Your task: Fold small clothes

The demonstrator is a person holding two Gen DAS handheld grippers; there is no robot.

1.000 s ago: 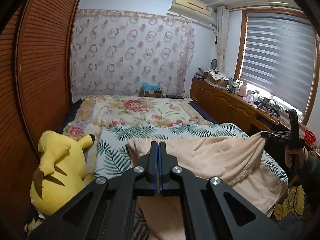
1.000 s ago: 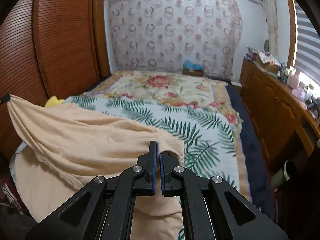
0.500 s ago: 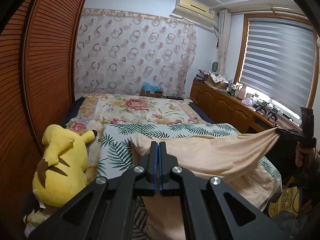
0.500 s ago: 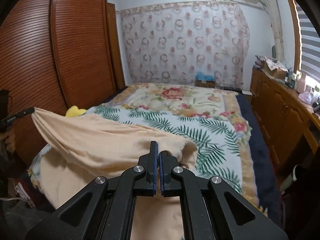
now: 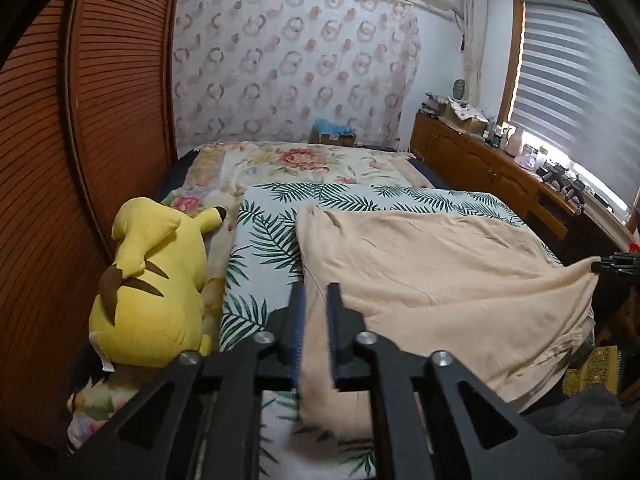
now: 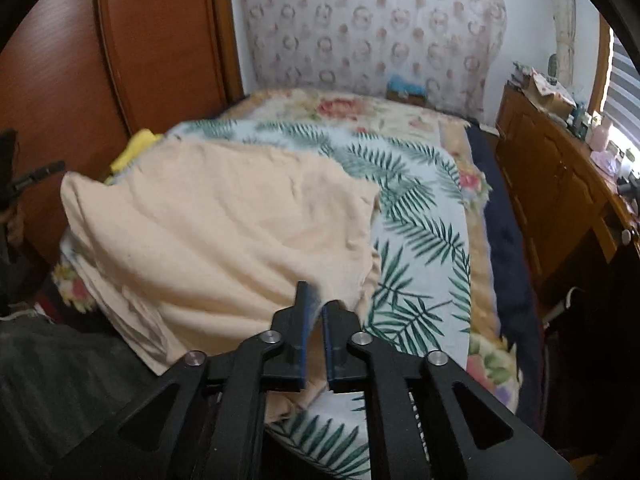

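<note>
- The peach-coloured soft cotton garment (image 5: 432,280) lies doubled over on the palm-leaf printed bedspread (image 5: 272,240), at the near edge of the bed; its lower layer hangs over that edge.
- One fold looks done to me; smoothing and further folds remain.
- My left gripper (image 5: 316,312) is opening, its fingers a little apart, cloth between them but no longer pinched.
- My right gripper (image 6: 316,312) is opening too, the garment's corner loose in the gap.
- The yellow plush toy (image 5: 152,280) sits at the bed's left edge.
- Hidden: the garment's shape, sleeves or collar, and the hanging part below the edge; the right view is blurred.
</note>
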